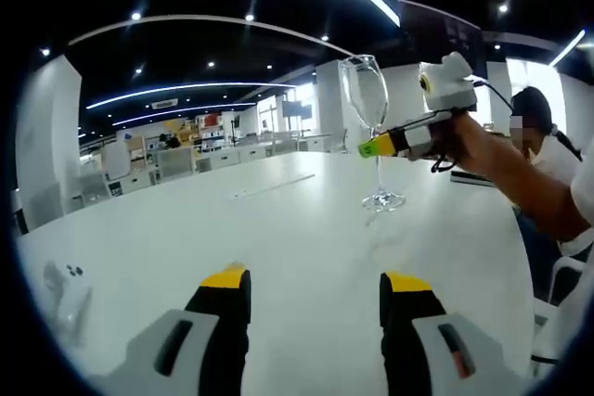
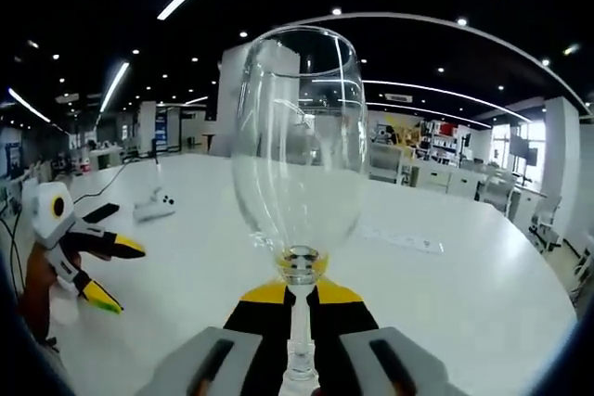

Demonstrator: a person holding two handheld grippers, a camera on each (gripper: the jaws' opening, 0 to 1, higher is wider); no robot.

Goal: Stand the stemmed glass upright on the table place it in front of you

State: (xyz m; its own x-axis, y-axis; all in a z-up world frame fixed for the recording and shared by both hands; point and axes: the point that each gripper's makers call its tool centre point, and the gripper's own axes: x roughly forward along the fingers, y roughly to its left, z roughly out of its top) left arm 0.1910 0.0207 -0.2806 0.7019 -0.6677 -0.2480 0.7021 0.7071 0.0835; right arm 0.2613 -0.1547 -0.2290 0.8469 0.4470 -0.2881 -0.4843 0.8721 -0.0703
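the stemmed glass (image 2: 297, 183) stands upright on the white table (image 1: 278, 229), its foot on the surface ahead and to the right of the left gripper (image 1: 316, 287). the right gripper (image 2: 297, 292) has its yellow-tipped jaws closed around the stem just under the bowl, so the clear bowl rises straight up in front of its camera. in the left gripper view that gripper (image 1: 376, 146) comes in from the right, held by a person's hand (image 1: 464, 141). the left gripper has its jaws spread wide with nothing between them, low over the tabletop and well apart from the glass; the right gripper view shows it off to the left. a small white controller (image 2: 153, 204) lies on the table beyond it. nothing stands close around the glass. behind are white desks, pillars and a dark ceiling with light strips.
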